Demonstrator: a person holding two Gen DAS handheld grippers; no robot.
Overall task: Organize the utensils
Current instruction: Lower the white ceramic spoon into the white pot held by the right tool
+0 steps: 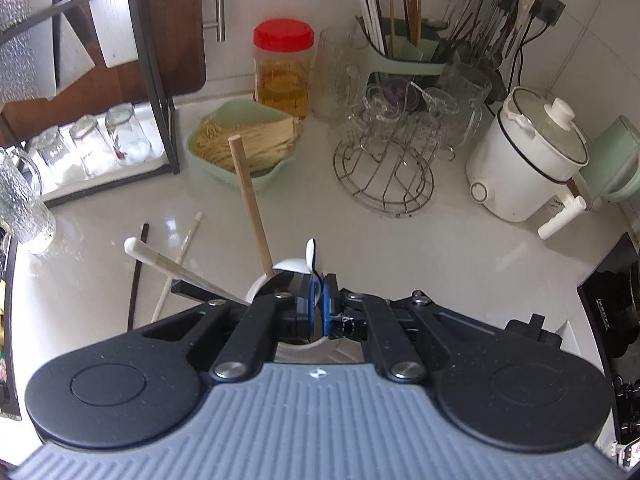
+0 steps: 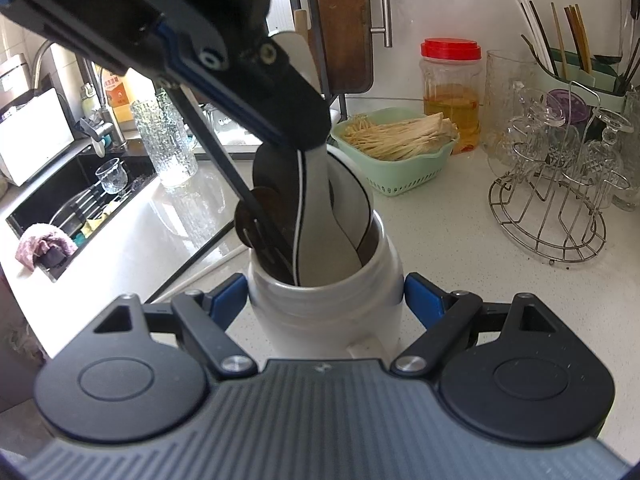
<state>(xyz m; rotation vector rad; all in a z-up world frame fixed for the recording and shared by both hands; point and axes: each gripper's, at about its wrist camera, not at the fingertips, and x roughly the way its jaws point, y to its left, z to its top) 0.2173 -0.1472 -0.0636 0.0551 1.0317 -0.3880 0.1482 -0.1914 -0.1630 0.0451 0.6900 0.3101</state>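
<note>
I am steadying the white jar [image 2: 326,304] near the table's front edge with the right gripper [image 2: 325,300], jaws clamping its sides, while the left gripper [image 1: 316,300], pinching what looks like a spoon [image 2: 320,208], is lowering it straight in, clear of the rim.

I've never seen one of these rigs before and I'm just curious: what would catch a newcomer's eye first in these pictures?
Probably the white jar in the middle of the counter, clamped by the right gripper. From above, the left gripper is lowering a white spoon into it, beside a wooden stick already inside. Behind stand a green basket of pale mushrooms and a red-lidded jar.
</note>
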